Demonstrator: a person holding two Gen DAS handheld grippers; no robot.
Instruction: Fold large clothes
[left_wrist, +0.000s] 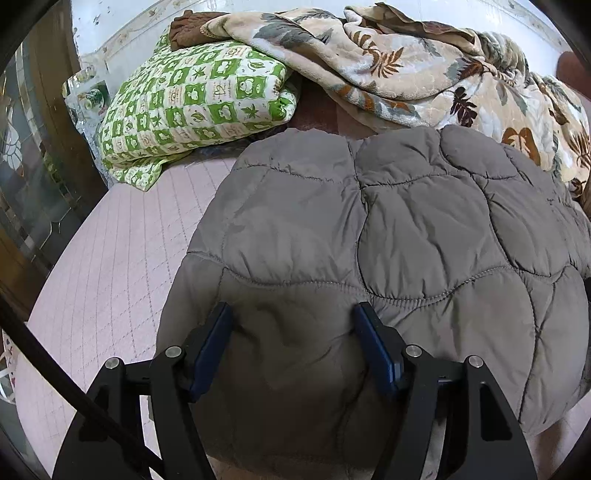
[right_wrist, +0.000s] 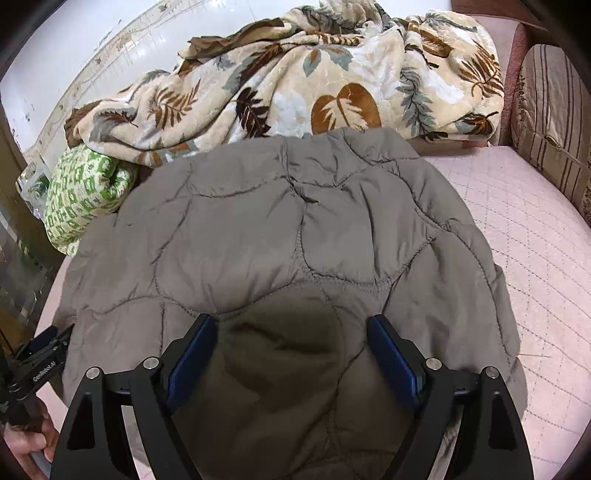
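A grey quilted padded jacket (left_wrist: 388, 229) lies spread on the pink quilted bed cover (left_wrist: 122, 266). My left gripper (left_wrist: 292, 314) stands over the jacket's near left part, jaws apart, with puffy cloth showing between the blue pads (left_wrist: 218, 343), which do not pinch it. The right wrist view shows the same jacket (right_wrist: 280, 221) from its near right side. My right gripper (right_wrist: 291, 321) hangs wide open above it and casts a shadow on the cloth. The left gripper (right_wrist: 55, 338) also shows at that view's lower left, at the jacket's edge, held by a hand (right_wrist: 26, 439).
A folded green-and-white checked quilt (left_wrist: 192, 99) lies at the back left. A beige leaf-patterned blanket (right_wrist: 295, 85) is heaped behind the jacket. A striped cushion (right_wrist: 554, 118) stands at the right. A wood and glass cabinet (left_wrist: 33, 166) lines the left side. Bare pink cover (right_wrist: 535, 258) lies right of the jacket.
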